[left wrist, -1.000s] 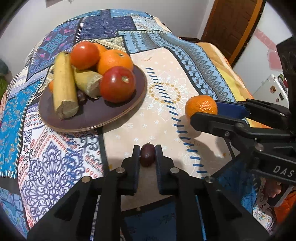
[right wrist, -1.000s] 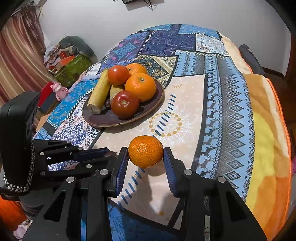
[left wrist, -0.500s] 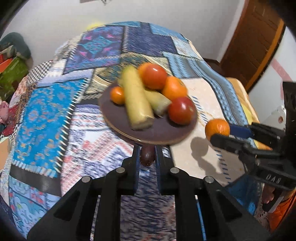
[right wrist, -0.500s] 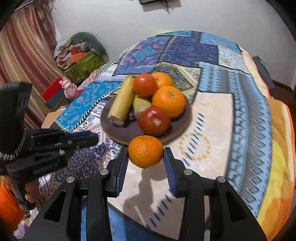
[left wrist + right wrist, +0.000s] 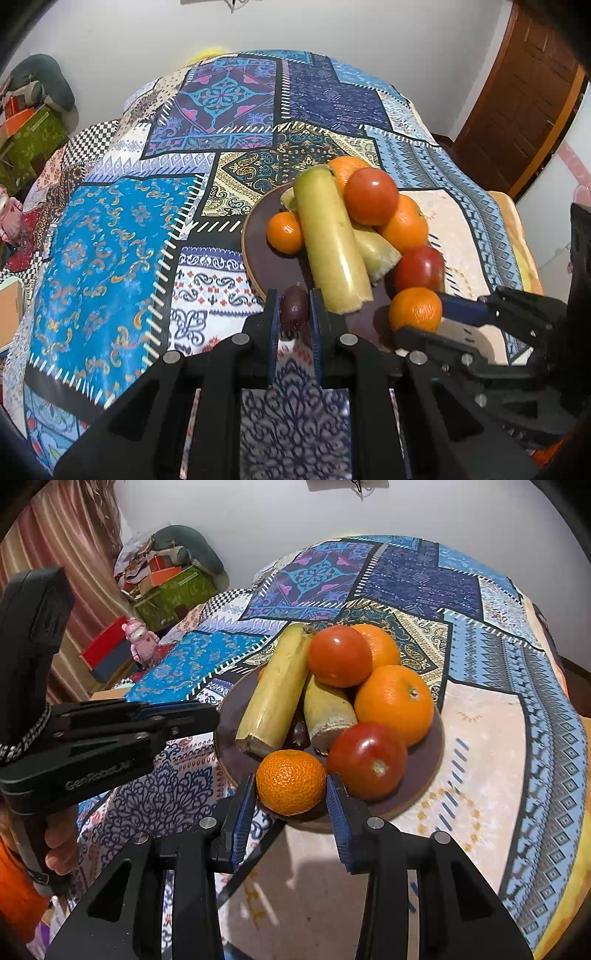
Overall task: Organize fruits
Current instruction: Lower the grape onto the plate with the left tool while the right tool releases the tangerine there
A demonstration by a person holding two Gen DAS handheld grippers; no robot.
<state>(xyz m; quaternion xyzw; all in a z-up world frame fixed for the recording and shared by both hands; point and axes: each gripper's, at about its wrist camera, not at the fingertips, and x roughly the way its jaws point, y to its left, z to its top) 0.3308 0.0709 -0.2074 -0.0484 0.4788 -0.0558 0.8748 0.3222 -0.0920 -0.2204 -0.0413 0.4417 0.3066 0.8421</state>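
Left gripper (image 5: 294, 308): jaws pinching dark purple fruit (image 5: 293, 307), held at near edge of brown plate (image 5: 255, 254). Right gripper (image 5: 291, 797): jaws clamped on mandarin (image 5: 290, 781), held over near rim of plate, just beside red tomato (image 5: 366, 760). Plate sits on patchwork cloth (image 5: 110, 240), loaded with two bananas (image 5: 330, 240), oranges (image 5: 393, 703), second tomato (image 5: 339, 655), small mandarin (image 5: 284, 232) at left edge.

A home: patchwork quilt (image 5: 229, 122), toy (image 5: 142, 642), wooden door (image 5: 524, 96).
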